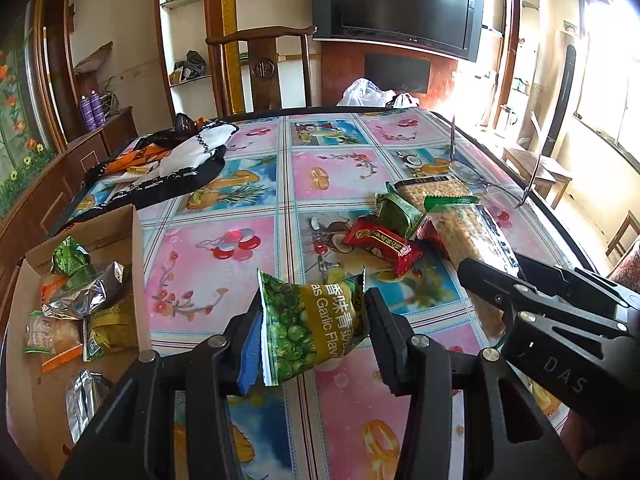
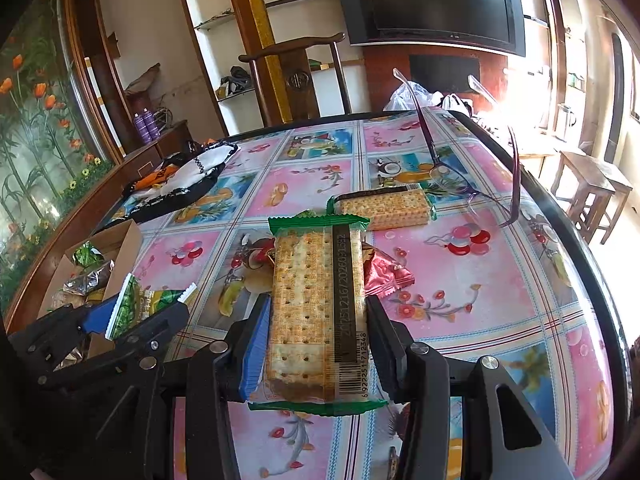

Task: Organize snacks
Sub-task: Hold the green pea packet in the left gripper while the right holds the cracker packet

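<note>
Left hand-held gripper: closed partway on a green pea packet, pads pressed to both its sides, packet lifted clear of the worktop
Right hand-held gripper: jaws clamped on a long cracker pack, which lies lengthwise between them with its green end seals at 12 and 6 o'clock
Cardboard box: at 9 o'clock in the left wrist view, open, already holding several packets (green, silver and orange wrappers)
Loose snacks: a red packet and a small green packet at about 1 o'clock of the pea packet; a second cracker pack lies crosswise at 12 o'clock, just beyond the held one
Eyeglasses: on the worktop at 2 o'clock of the right gripper, temples sticking up
Patterned cloth: at 10 o'clock, near the far left edge
Background: wooden chair and dark television at 12 o'clock
</note>
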`<state>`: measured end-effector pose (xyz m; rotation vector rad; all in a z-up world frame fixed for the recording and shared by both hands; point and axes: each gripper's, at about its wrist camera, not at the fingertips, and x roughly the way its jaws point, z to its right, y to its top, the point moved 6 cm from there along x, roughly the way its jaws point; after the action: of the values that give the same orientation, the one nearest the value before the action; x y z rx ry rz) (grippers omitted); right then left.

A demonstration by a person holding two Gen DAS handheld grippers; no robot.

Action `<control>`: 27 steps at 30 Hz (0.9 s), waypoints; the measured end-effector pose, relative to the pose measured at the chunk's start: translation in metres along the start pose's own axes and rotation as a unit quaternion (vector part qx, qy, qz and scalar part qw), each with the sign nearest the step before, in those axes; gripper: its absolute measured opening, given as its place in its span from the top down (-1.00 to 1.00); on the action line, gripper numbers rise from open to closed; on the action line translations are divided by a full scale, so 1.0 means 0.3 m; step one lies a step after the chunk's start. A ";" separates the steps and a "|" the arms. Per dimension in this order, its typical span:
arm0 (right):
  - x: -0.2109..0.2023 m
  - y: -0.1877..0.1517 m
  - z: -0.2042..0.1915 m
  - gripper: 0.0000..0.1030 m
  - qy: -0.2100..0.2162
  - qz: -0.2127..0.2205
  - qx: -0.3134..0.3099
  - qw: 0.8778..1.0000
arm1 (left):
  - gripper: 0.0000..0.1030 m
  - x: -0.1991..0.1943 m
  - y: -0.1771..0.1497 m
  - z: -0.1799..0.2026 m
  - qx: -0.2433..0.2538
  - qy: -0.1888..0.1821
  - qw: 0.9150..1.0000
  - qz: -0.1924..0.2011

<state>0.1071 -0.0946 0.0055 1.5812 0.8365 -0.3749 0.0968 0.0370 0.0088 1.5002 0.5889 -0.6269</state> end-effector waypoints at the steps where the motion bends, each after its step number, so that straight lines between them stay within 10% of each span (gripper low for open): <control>1: 0.000 0.000 0.000 0.04 0.000 0.000 0.000 1.000 | 0.11 0.000 0.000 0.000 0.000 0.000 1.000 0.000; 27: -0.009 0.000 -0.012 0.04 0.011 0.008 0.003 1.000 | 0.11 0.009 -0.002 -0.012 -0.008 -0.007 1.000 -0.009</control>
<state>0.1044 -0.0920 0.0079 1.5998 0.8408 -0.3493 0.0985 0.0404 0.0065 1.4763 0.5967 -0.6453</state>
